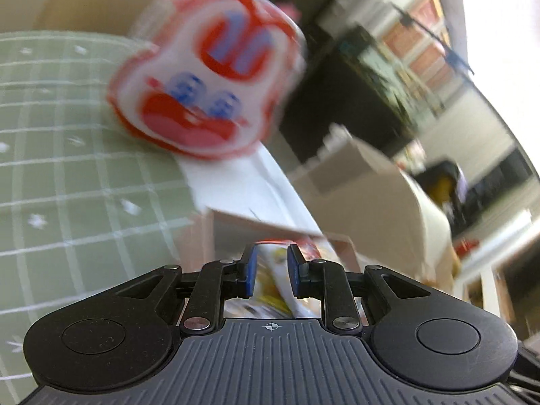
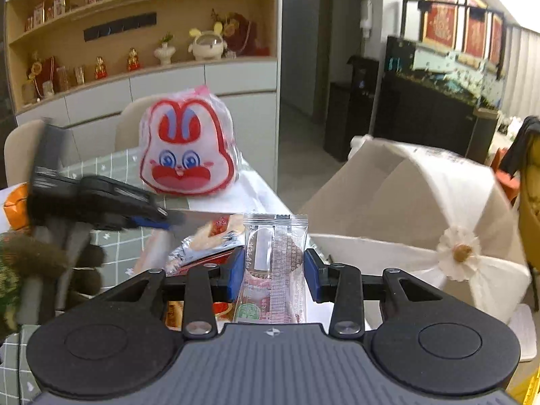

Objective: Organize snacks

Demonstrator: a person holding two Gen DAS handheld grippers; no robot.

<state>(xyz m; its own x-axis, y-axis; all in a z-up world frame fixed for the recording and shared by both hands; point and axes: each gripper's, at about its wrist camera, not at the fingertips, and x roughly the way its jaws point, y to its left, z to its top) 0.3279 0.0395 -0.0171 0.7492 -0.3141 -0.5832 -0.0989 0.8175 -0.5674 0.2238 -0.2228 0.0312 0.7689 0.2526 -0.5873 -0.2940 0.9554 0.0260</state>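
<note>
Green checked cloth covers the table (image 2: 111, 165). My right tool (image 2: 273, 265) grips a clear snack packet (image 2: 275, 263) upright between its pads. My left tool (image 1: 271, 268), pads nearly together, holds nothing I can see. Below lies a box (image 2: 371, 246) of blurred snack wrappers (image 2: 209, 236); beyond stands a rabbit-face bag (image 2: 187, 150).

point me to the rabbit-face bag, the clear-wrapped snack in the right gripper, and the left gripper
rabbit-face bag (image 2: 188, 155), right wrist view, on the printed face.
clear-wrapped snack (image 2: 274, 263), right wrist view, mid-wrapper between the pads.
left gripper (image 1: 271, 270), left wrist view, midway between its fingertips.
</note>
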